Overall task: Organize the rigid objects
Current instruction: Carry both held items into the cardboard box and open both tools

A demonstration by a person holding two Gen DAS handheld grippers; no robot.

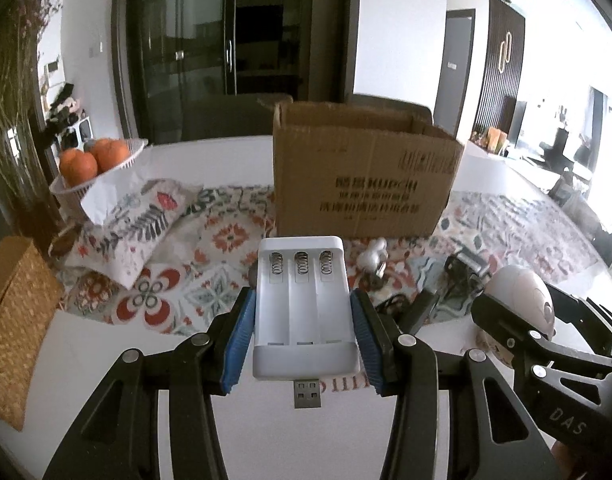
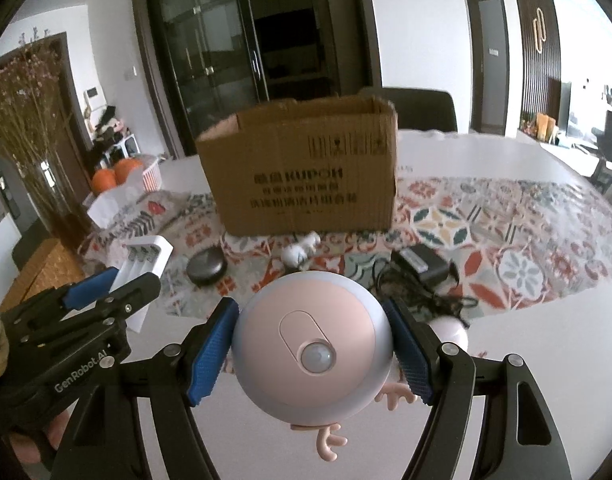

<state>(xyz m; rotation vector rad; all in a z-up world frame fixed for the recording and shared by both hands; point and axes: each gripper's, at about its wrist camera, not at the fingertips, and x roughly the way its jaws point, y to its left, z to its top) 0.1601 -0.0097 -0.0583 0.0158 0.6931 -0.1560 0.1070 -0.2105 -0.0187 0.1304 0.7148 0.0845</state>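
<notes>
My left gripper (image 1: 304, 320) is shut on a white battery charger (image 1: 304, 308) with three empty slots and a USB plug, held above the table. My right gripper (image 2: 311, 344) is shut on a round pink sensor light (image 2: 311, 344) with small antlers, also lifted; that light (image 1: 521, 292) shows at the right of the left wrist view. An open cardboard box (image 1: 365, 172) (image 2: 306, 172) stands ahead on the patterned cloth (image 2: 505, 240). In the right wrist view the left gripper (image 2: 106, 284) holds the charger (image 2: 146, 264) at the left.
On the cloth lie a dark round disc (image 2: 207, 267), a small white figure (image 2: 302, 250) and a black adapter with cable (image 2: 421, 272). A basket of oranges (image 1: 94, 160), a patterned pouch (image 1: 134, 224), a woven box (image 1: 14, 312) and dried branches (image 2: 30, 128) stand at the left.
</notes>
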